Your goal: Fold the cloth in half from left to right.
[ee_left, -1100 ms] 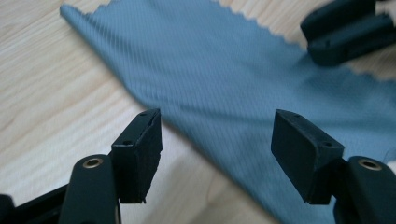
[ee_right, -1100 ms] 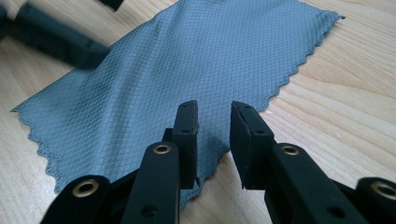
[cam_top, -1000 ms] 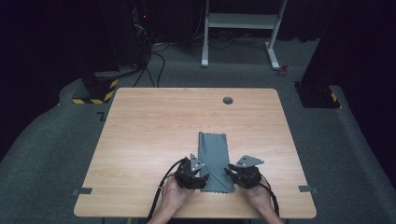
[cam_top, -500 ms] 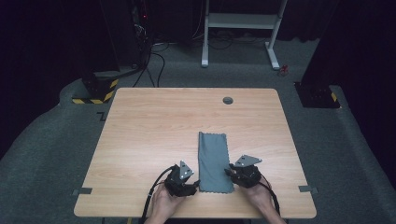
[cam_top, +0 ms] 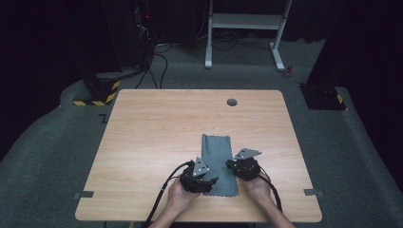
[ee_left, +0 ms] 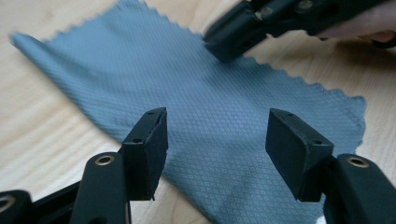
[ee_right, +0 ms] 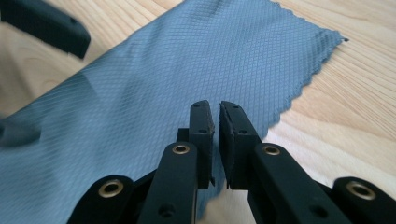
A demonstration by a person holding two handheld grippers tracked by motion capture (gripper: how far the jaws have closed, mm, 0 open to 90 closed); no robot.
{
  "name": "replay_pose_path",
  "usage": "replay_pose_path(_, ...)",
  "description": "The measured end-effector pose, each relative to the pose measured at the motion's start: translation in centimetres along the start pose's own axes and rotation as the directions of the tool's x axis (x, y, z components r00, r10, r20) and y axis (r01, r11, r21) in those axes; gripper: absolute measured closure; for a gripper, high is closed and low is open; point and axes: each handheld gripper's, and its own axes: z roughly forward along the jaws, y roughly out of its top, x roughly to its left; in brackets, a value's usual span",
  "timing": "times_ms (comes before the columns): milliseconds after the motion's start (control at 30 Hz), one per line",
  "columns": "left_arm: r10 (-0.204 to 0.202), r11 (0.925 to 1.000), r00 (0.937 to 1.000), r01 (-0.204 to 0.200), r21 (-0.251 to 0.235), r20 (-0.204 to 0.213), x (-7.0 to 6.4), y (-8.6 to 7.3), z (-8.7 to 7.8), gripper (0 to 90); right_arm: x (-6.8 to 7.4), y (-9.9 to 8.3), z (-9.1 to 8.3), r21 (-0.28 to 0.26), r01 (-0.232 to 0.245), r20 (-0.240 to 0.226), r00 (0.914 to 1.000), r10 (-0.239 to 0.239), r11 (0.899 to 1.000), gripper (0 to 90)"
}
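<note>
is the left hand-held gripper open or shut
Open: the left hand-held gripper has its jaws wide apart above the cloth, gripping nothing.

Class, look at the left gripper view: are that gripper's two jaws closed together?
No, the left gripper has its jaws standing wide apart above the grey cloth, with cloth showing in the gap between them.

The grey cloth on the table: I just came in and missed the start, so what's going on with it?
A person works a grey cloth lying flat on the wooden table with two hand-held grippers. The left gripper hovers open over its near end. The right gripper, jaws nearly closed, sits at the cloth's right edge; whether it pinches the fabric is unclear.
</note>
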Motion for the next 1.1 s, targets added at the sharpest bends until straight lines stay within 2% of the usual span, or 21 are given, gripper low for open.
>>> replay_pose_path(67, -0.013, 0.9993, 0.9999, 0.012, 0.034, 0.008, 0.2, -0.5, 0.3, 38.8, -0.2, 0.1, 0.8, 0.007, -0.011, -0.007, 0.9999, 0.011, 1.0, 83.3)
replay_pose_path(167, -0.01, 0.9989, 0.9999, 0.01, 0.045, 0.014, 0.3, -1.1, 0.2, 39.2, -0.3, 0.1, 0.8, 0.011, -0.014, -0.012, 0.9998, 0.014, 1.0, 82.4)
replay_pose_path(233, 0.012, 0.9994, 0.9999, -0.012, 0.032, 0.004, 0.1, -1.7, -0.3, 39.4, -0.3, 0.1, 0.8, 0.011, -0.009, -0.014, 0.9999, 0.009, 1.0, 81.1)
replay_pose_path(267, 0.022, 0.9989, 0.9998, -0.021, 0.041, -0.004, 0.0, -1.9, -0.5, 39.6, -0.3, 0.1, 0.8, 0.012, 0.0, -0.011, 0.9999, 0.0, 1.0, 80.4)
replay_pose_path(400, 0.012, 0.999, 0.9999, -0.012, 0.043, -0.003, 0.3, -2.7, -1.6, 40.0, -0.2, 0.1, 0.8, 0.015, 0.028, 0.003, 0.9996, -0.028, 1.0, 78.7)
replay_pose_path(533, 0.015, 0.9973, 0.9999, -0.015, 0.072, -0.001, 0.5, -2.9, -2.3, 39.1, -0.4, 0.1, 0.7, 0.017, 0.019, 0.0, 0.9998, -0.019, 1.0, 75.1)
replay_pose_path(600, 0.027, 0.9988, 0.9995, -0.027, 0.041, -0.013, 0.9, -2.6, -2.7, 39.5, -0.5, 0.1, 0.5, 0.011, 0.006, -0.001, 1.0, -0.006, 1.0, 77.8)
replay_pose_path(667, 0.009, 0.9999, 0.9998, -0.009, 0.006, -0.018, 1.5, -1.7, -2.7, 41.0, -0.8, 0.3, 0.1, -0.01, -0.008, 0.006, 0.9999, 0.008, 1.0, 84.6)
replay_pose_path(733, 0.012, 0.9997, 0.9998, -0.012, -0.019, -0.013, 2.3, -0.4, -1.9, 44.1, -1.3, 0.9, 0.1, -0.027, -0.006, 0.018, 0.9998, 0.006, 1.0, 88.0)
replay_pose_path(833, 0.033, 0.9994, 0.9989, -0.033, -0.009, -0.033, 3.5, 1.8, 0.6, 43.7, -2.1, 1.8, 0.6, -0.029, -0.031, 0.02, 0.9993, 0.032, 0.999, 88.6)
replay_pose_path(967, -0.004, 0.9999, 0.9978, 0.005, 0.012, -0.066, 5.0, 3.1, 2.9, 43.4, -2.8, 2.8, 1.7, -0.025, -0.056, 0.026, 0.9981, 0.056, 0.998, 88.5)
replay_pose_path(1000, -0.031, 0.9994, 0.9967, 0.032, 0.013, -0.076, 5.6, 3.2, 3.4, 43.4, -2.9, 2.9, 2.1, -0.02, -0.054, 0.026, 0.9982, 0.055, 0.998, 88.5)
replay_pose_path(1100, -0.067, 0.997, 0.9926, 0.071, 0.033, -0.102, 6.8, 2.8, 4.0, 43.5, -3.5, 3.1, 3.2, -0.003, -0.065, 0.034, 0.9973, 0.065, 0.998, 87.9)
